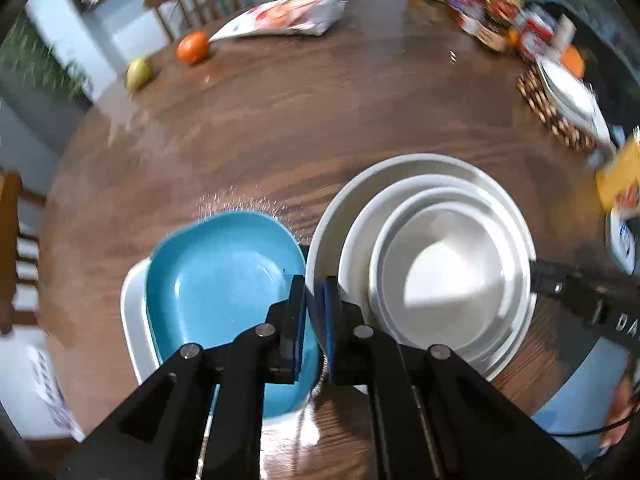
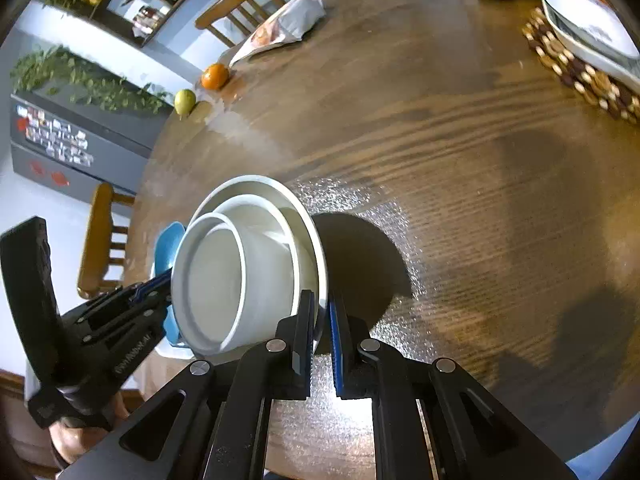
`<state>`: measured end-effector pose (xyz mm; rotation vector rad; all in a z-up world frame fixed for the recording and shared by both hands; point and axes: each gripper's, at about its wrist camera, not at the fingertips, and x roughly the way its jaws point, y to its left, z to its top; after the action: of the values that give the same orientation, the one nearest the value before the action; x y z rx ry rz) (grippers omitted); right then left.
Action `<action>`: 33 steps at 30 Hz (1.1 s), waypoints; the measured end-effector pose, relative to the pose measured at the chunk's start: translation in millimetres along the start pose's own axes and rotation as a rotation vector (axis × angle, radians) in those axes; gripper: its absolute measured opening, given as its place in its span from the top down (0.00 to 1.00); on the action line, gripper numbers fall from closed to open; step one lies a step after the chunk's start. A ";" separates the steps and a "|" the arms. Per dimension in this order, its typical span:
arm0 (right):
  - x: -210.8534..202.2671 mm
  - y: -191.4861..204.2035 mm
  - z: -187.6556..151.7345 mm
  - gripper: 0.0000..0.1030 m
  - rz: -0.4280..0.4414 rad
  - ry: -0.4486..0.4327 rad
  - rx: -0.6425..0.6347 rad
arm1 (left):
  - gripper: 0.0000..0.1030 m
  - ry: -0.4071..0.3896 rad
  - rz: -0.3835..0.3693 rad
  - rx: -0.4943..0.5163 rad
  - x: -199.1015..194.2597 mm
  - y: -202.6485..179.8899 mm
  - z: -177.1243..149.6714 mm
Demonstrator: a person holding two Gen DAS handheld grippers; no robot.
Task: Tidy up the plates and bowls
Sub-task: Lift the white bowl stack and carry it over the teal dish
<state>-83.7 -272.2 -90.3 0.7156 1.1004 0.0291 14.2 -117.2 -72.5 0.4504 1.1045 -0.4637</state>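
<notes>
Both tongs pinch the white plate's (image 1: 328,236) rim, blue dish (image 1: 224,280) crowding its left.

White nested bowls (image 1: 448,276) on white plate (image 1: 332,220), blue square dish (image 1: 216,280), dark brown woodgrain table (image 1: 320,120), orange (image 1: 193,47), brown-beige checkered trivet (image 1: 548,114).

White plate (image 1: 332,220) is carrying two nested white bowls (image 1: 452,276), stack tilting w/ rim lifted off the wood. Blue squarish dish (image 1: 216,276) is sitting just left of it, touching its rim, resting on a white squarish dish (image 1: 134,312) underneath.
</notes>
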 end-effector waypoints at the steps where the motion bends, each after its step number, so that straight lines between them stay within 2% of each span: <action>1: -0.5 -2.0 -0.7 0.90 0.003 0.000 0.009 | 0.96 -0.005 -0.004 0.010 -0.1 0.3 -0.2; 11: -9.7 -21.0 -1.6 0.90 0.008 -0.013 0.068 | 0.89 -0.014 -0.050 0.135 6.3 -10.3 13.1; 13: -11.0 -22.1 -1.6 0.90 0.005 -0.019 0.068 | 0.82 -0.004 -0.044 0.150 8.2 -11.0 18.1; 15: -11.9 -24.9 -1.7 0.90 0.009 -0.024 0.082 | 0.70 0.008 -0.009 0.195 7.5 -13.5 22.4; 16: -12.0 -25.7 -1.9 0.90 0.009 -0.026 0.083 | 0.69 0.013 -0.009 0.199 7.3 -13.4 23.4; 20: -13.7 -24.1 -4.2 0.90 0.021 -0.031 0.071 | 0.66 0.074 -0.053 0.110 13.6 3.3 18.8; 21: -13.1 -21.8 -4.7 0.90 0.019 -0.027 0.066 | 0.62 0.075 -0.061 0.082 12.7 9.4 15.8; 22: -12.4 -20.6 -4.6 0.90 0.020 -0.025 0.063 | 0.57 0.072 -0.054 0.068 12.0 12.0 14.5; 23: -12.9 -21.3 -4.8 0.90 0.018 -0.027 0.064 | 0.45 0.065 -0.037 0.059 11.0 14.4 12.5; 24: -12.9 -21.4 -4.5 0.90 0.014 -0.029 0.064 | 0.39 0.061 -0.024 0.054 9.7 15.5 10.4; 28: -11.5 -20.1 -3.6 0.90 0.010 -0.016 0.055 | 0.36 0.032 0.012 0.057 4.9 16.5 3.9; 30: -8.9 -18.1 -4.8 0.90 0.011 -0.007 0.048 | 0.36 -0.022 0.057 0.108 -2.0 8.4 0.7; 33: -6.1 -20.8 -7.1 0.90 0.007 0.000 0.053 | 0.37 -0.082 0.073 0.169 -7.8 0.2 3.4</action>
<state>-99.0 -287.0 -98.5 0.7673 1.1015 0.0055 14.0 -117.9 -64.0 0.6129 0.9706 -0.5091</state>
